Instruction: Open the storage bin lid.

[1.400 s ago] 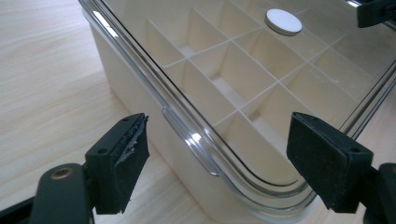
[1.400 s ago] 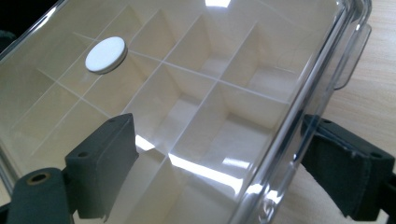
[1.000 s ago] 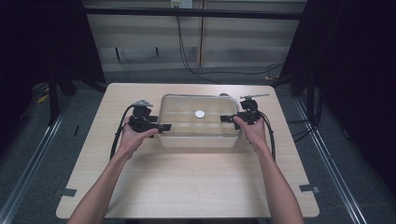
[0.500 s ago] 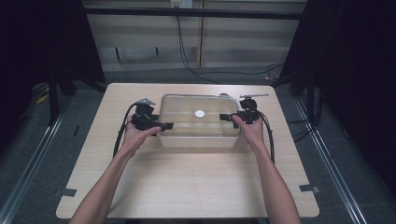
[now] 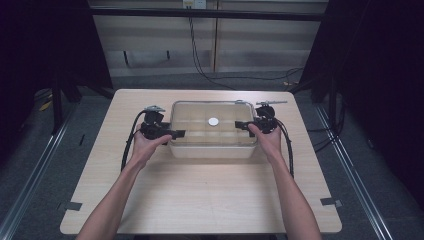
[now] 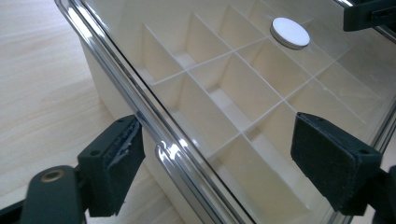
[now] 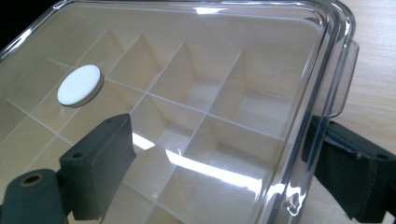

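Lid (image 5: 200, 116) clear, white disc (image 5: 213, 121) blank; no writing legible, seemingly.

Open left gripper (image 6: 233, 163) astride clear lid (image 6: 243, 88) edge

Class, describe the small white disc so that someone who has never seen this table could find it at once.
Start at the wooden table, then find the clear-lidded box of cream compartments between the two grippers. The white disc sits at the middle of its lid, the one round, opaque spot on a see-through surface.
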### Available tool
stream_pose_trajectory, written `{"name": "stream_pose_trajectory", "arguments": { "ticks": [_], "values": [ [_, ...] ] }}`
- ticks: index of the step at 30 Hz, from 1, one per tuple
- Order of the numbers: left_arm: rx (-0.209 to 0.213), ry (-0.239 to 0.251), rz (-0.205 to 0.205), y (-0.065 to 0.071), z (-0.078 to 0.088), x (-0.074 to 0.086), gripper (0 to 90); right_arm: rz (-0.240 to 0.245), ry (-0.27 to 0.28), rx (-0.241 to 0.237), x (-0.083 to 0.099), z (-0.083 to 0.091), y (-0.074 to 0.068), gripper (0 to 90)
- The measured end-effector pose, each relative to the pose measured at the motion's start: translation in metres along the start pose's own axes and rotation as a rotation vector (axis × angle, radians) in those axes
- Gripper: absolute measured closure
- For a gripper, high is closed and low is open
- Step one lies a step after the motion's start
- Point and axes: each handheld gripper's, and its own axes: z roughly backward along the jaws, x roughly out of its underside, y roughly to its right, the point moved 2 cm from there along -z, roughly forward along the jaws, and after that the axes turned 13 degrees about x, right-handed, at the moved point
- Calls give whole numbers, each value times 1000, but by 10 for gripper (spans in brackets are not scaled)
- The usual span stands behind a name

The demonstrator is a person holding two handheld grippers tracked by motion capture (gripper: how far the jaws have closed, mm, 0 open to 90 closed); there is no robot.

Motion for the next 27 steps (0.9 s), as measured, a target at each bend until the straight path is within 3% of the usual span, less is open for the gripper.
{"name": "stream_pose_trajectory", "arguments": {
  "ticks": [5, 10, 14, 24, 27],
  "values": [
    [2, 12, -10, -1, 3, 0, 238, -23, 17, -19, 3, 2, 3, 135],
    [-10, 34, -19, 2, 3, 1, 245, -24, 10, -21, 4, 4, 1, 108],
    [-8, 41, -24, 2, 5, 2, 260, -53, 21, -48, 6, 6, 4, 136],
    [8, 67, -17, 0, 6, 6, 279, -50, 30, -21, 9, 8, 1, 153],
    [7, 71, -13, 1, 7, 8, 278, -42, 34, 9, 9, 10, -1, 148]
  ]
}}
